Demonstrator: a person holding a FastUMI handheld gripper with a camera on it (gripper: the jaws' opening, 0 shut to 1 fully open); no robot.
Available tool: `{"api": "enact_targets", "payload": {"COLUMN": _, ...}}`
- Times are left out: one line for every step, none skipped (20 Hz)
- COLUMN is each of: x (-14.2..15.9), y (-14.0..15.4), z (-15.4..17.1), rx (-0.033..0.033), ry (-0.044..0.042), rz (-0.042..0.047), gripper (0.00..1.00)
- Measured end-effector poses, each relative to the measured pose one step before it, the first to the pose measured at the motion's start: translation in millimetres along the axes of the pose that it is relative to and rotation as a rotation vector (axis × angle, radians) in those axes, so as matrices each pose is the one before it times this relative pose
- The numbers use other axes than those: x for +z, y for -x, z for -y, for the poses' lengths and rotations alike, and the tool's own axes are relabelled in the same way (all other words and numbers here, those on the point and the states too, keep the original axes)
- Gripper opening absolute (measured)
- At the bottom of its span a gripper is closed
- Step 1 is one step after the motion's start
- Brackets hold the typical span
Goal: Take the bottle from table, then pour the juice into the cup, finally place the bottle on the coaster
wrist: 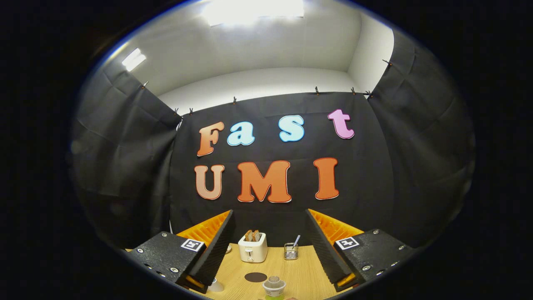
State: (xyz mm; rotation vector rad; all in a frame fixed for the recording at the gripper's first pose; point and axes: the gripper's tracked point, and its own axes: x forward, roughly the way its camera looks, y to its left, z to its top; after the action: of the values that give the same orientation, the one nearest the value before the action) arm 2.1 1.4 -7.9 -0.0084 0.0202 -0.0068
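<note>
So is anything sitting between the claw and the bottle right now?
Nothing visible does. The claw is open and raised above the table. The bottle stands below, between the fingers, with the dark coaster just beyond it. The toaster stands farther back.

No readable txt; square marker tags [193, 245] on claw [268, 250] (no legible chars).

Hand-held gripper [270, 246] agape — bottle [274, 287] between fingers.
</note>
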Motion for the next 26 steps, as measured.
{"api": "enact_targets", "payload": {"x": -3.17, "y": -1.58, "z": -1.09, "rx": 0.00211, "ry": 0.00201, "rz": -0.00515, "gripper": 0.99}}
{"api": "enact_targets", "payload": {"x": -5.55, "y": -1.46, "z": -1.22, "rx": 0.00264, "ry": -0.00092, "rz": -0.00428, "gripper": 0.99}}
{"api": "enact_targets", "payload": {"x": -9.09, "y": -2.60, "z": -3.68, "rx": 0.00543, "ry": -0.00167, "rz": -0.00738, "gripper": 0.99}}
{"api": "enact_targets", "payload": {"x": -8.77, "y": 0.00, "z": -2.66, "rx": 0.00564, "ry": -0.00598, "rz": -0.00861, "gripper": 0.99}}
{"api": "enact_targets", "payload": {"x": -7.01, "y": 3.07, "z": -0.09, "rx": 0.00507, "ry": -0.00992, "rz": -0.01043, "gripper": 0.99}}
{"api": "enact_targets", "payload": {"x": -7.92, "y": 1.29, "z": 0.26, "rx": 0.00355, "ry": -0.01497, "rz": -0.00803, "gripper": 0.99}}
{"api": "enact_targets", "payload": {"x": -8.87, "y": -0.62, "z": -0.66, "rx": 0.00277, "ry": -0.01496, "rz": -0.00917, "gripper": 0.99}}
{"api": "enact_targets", "payload": {"x": -11.34, "y": -0.75, "z": -0.50, "rx": 0.00701, "ry": -0.01222, "rz": -0.01390, "gripper": 0.99}}
{"api": "enact_targets", "payload": {"x": -12.47, "y": 0.03, "z": -1.76, "rx": 0.00823, "ry": -0.00949, "rz": -0.01461, "gripper": 0.99}}
{"api": "enact_targets", "payload": {"x": -11.78, "y": -1.49, "z": -2.19, "rx": 0.01073, "ry": -0.00453, "rz": -0.01540, "gripper": 0.99}}
{"api": "enact_targets", "payload": {"x": -10.57, "y": -1.66, "z": -0.06, "rx": 0.00589, "ry": -0.00233, "rz": -0.01527, "gripper": 0.99}}
{"api": "enact_targets", "payload": {"x": -10.57, "y": -1.77, "z": 0.66, "rx": 0.00283, "ry": 0.00048, "rz": -0.01502, "gripper": 0.99}}
{"api": "enact_targets", "payload": {"x": -11.15, "y": -1.50, "z": 2.14, "rx": -0.00485, "ry": -0.00002, "rz": -0.01399, "gripper": 0.99}}
{"api": "enact_targets", "payload": {"x": -11.66, "y": -1.69, "z": 1.20, "rx": -0.00110, "ry": 0.00169, "rz": -0.01215, "gripper": 0.99}}
{"api": "enact_targets", "payload": {"x": -12.61, "y": 0.01, "z": -0.53, "rx": -0.00088, "ry": 0.00429, "rz": -0.01425, "gripper": 0.99}}
{"api": "enact_targets", "payload": {"x": -13.45, "y": -0.85, "z": 0.17, "rx": 0.00170, "ry": 0.00563, "rz": -0.01448, "gripper": 0.99}}
{"api": "enact_targets", "payload": {"x": -12.73, "y": -0.70, "z": 0.04, "rx": -0.00334, "ry": 0.00870, "rz": -0.01057, "gripper": 0.99}}
{"api": "enact_targets", "payload": {"x": -10.89, "y": -0.98, "z": 2.33, "rx": -0.01024, "ry": 0.01164, "rz": -0.00876, "gripper": 0.99}}
{"api": "enact_targets", "payload": {"x": -12.27, "y": -1.58, "z": 4.80, "rx": -0.01718, "ry": 0.00926, "rz": -0.00963, "gripper": 0.99}}
{"api": "enact_targets", "payload": {"x": -10.83, "y": -2.09, "z": 3.90, "rx": -0.01767, "ry": 0.00496, "rz": -0.01267, "gripper": 0.99}}
{"api": "enact_targets", "payload": {"x": -11.64, "y": -1.06, "z": 2.65, "rx": -0.01316, "ry": 0.00165, "rz": -0.02137, "gripper": 0.99}}
{"api": "enact_targets", "payload": {"x": -11.56, "y": -2.13, "z": 1.55, "rx": -0.00682, "ry": -0.00152, "rz": -0.01960, "gripper": 0.99}}
{"api": "enact_targets", "payload": {"x": -9.83, "y": -2.00, "z": -0.78, "rx": -0.00473, "ry": -0.00285, "rz": -0.01456, "gripper": 0.99}}
{"api": "enact_targets", "payload": {"x": -8.48, "y": -2.31, "z": -0.44, "rx": -0.00181, "ry": 0.00135, "rz": -0.01091, "gripper": 0.99}}
{"api": "enact_targets", "payload": {"x": -7.29, "y": -3.49, "z": 2.00, "rx": -0.00967, "ry": 0.00143, "rz": -0.00643, "gripper": 0.99}}
{"api": "enact_targets", "payload": {"x": -8.98, "y": -3.37, "z": 0.55, "rx": -0.00140, "ry": 0.00187, "rz": -0.01312, "gripper": 0.99}}
